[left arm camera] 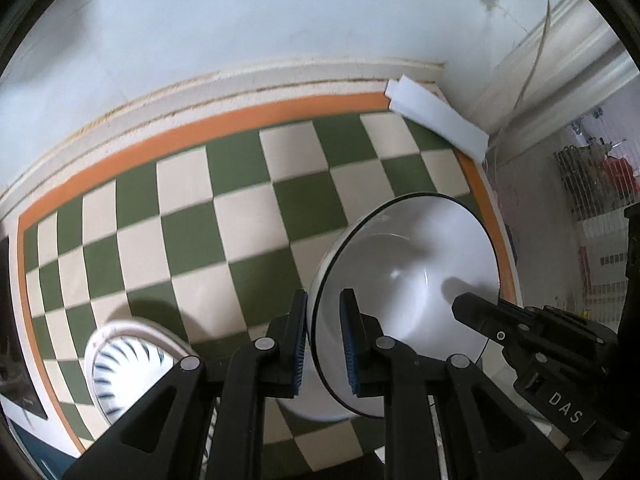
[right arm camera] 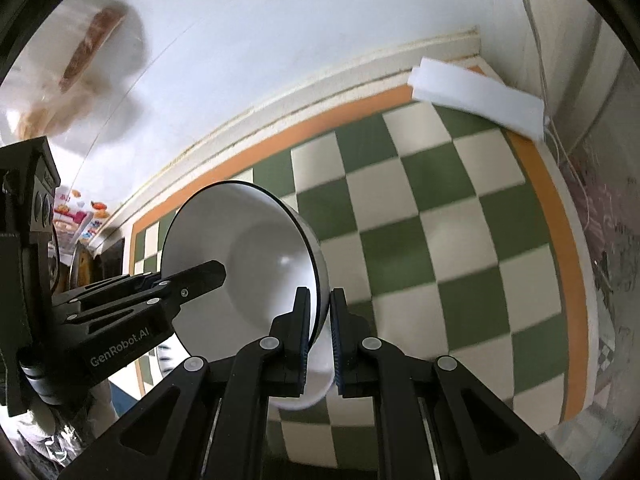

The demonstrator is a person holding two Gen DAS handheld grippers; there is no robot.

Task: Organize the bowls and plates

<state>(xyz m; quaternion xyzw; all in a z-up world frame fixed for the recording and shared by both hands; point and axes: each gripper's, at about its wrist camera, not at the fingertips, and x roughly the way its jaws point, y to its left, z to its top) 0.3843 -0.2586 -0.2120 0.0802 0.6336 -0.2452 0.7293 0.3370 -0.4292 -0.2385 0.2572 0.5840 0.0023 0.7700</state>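
Note:
A white bowl with a thin black rim hangs tilted above the green and cream checked tablecloth, held from both sides. My left gripper is shut on its left rim, one pad inside and one outside. My right gripper is shut on the opposite rim of the same bowl. Each gripper shows in the other's view: the right gripper reaches over the far rim, and the left gripper comes in from the left. A second bowl with dark blue streaks inside sits on the cloth at lower left.
The orange-bordered cloth ends at a cream table edge against a pale wall. A white foam strip lies in the far right corner beside a hanging white cable. A clear bag of bread hangs blurred at upper left.

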